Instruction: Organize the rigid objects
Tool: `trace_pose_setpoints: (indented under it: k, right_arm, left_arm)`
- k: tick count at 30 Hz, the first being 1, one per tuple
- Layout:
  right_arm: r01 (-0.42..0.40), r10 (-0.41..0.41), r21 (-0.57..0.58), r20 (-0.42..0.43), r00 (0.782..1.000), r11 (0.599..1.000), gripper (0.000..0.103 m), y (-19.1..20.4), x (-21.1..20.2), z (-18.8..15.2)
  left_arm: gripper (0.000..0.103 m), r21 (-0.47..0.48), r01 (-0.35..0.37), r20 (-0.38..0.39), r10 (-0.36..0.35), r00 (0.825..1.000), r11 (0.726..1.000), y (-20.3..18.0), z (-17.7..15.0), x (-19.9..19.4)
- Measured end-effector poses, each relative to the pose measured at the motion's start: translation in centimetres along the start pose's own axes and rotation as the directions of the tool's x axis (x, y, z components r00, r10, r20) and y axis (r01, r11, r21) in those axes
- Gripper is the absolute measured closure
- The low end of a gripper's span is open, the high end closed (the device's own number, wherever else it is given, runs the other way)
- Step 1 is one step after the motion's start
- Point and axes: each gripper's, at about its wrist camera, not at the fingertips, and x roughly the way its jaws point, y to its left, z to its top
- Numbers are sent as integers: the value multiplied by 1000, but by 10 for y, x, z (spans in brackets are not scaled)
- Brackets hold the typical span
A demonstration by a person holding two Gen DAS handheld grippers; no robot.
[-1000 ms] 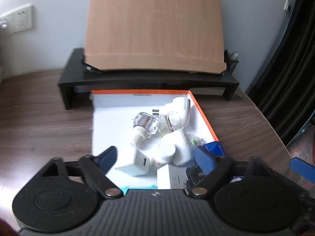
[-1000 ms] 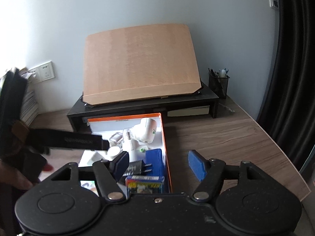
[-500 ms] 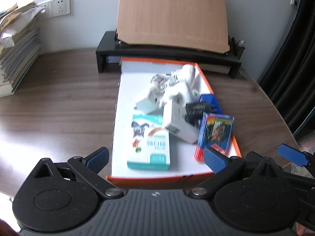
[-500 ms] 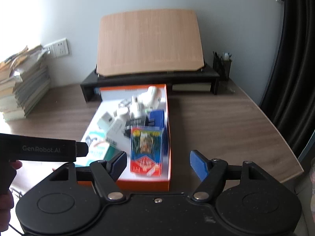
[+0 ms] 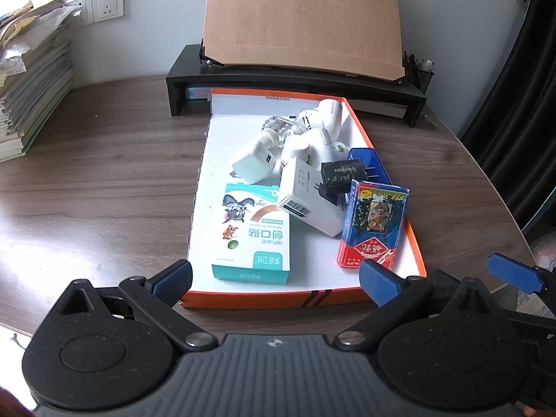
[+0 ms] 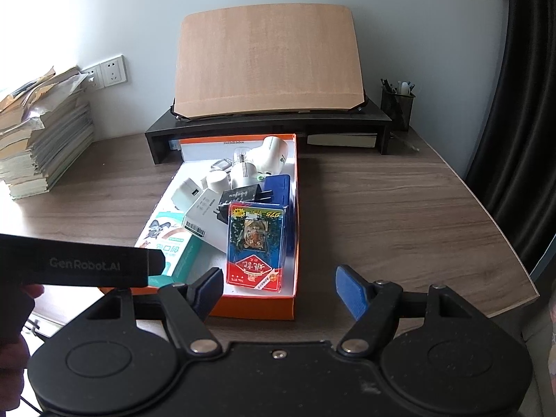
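An orange-rimmed white box lies on the wooden table, filled with small items. Near its front are a teal plaster box and a red-and-blue card pack. Behind them lie a white adapter, a black charger, a blue box, a white USB charger and several white pieces. My left gripper hangs open over the box's front rim, holding nothing. My right gripper is open and empty at the front right corner, just short of the card pack.
A black monitor stand with a leaning wooden board stands behind the box. A stack of papers fills the far left, a pen holder the far right. The left tool's bar crosses the right wrist view.
Both grippers have drawn back from over the box toward its near edge, so the whole box now shows. The right jaws stand slightly wider.
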Motion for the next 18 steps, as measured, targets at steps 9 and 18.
trace_pose_setpoints:
  k: [9,18]
  right_arm:
    - [-7,7,-10,-8,1000,1000,18,0,3,-1]
    - [-12,12,-18,-15,1000,1000,17,3,6,0]
  left_arm:
    - [0,8,-9,-13,9,1000,1000,-4,1,5]
    - [0,-2,-10,-26,10,1000,1000,-1,0,7]
